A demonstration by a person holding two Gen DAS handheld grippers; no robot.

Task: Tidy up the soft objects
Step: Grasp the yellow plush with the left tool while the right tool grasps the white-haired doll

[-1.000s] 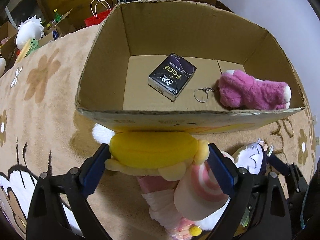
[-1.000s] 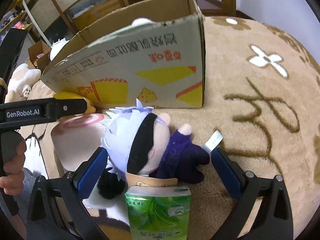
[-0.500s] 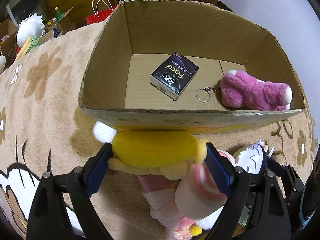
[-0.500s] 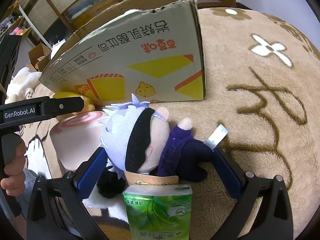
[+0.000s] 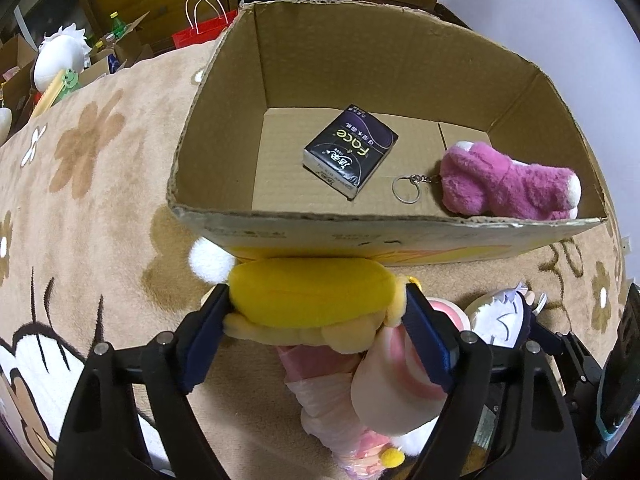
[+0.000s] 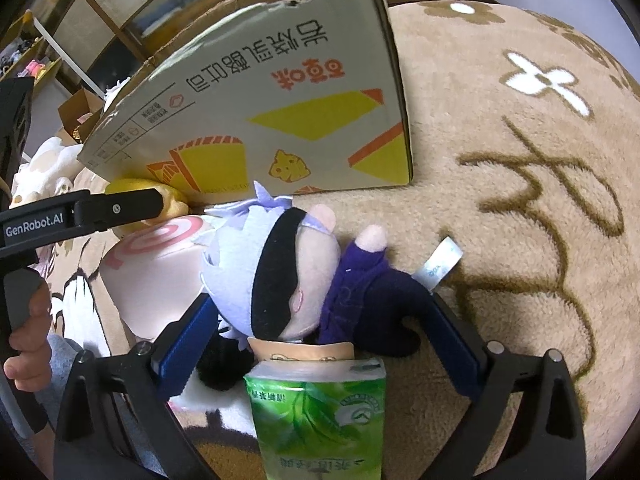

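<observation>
A yellow plush toy [image 5: 312, 292] lies on the carpet against the near wall of the open cardboard box [image 5: 224, 120]. My left gripper [image 5: 316, 300] is closing on it, and both blue pads press on its ends. A pink-and-white plush [image 5: 396, 376] lies under it. In the right wrist view, a doll [image 6: 272, 264] with white hair, a black blindfold and purple clothes lies between the fingers of my right gripper [image 6: 322, 300], which stands open. A green tissue pack [image 6: 316, 408] sits just below the doll. Inside the box are a black tissue pack [image 5: 350, 148] and a purple plush keychain [image 5: 508, 184].
Everything rests on a beige carpet with brown flower patterns [image 6: 520, 200]. The box's printed side [image 6: 280, 80] rises right behind the doll. A hand [image 6: 24, 360] holds the left gripper's handle. A red bag [image 5: 204, 32] and a white plush [image 5: 60, 56] stand far back.
The left gripper's fingers have drawn inward until they squeeze the yellow plush. The right gripper has edged slightly closer to the doll, still just as wide.
</observation>
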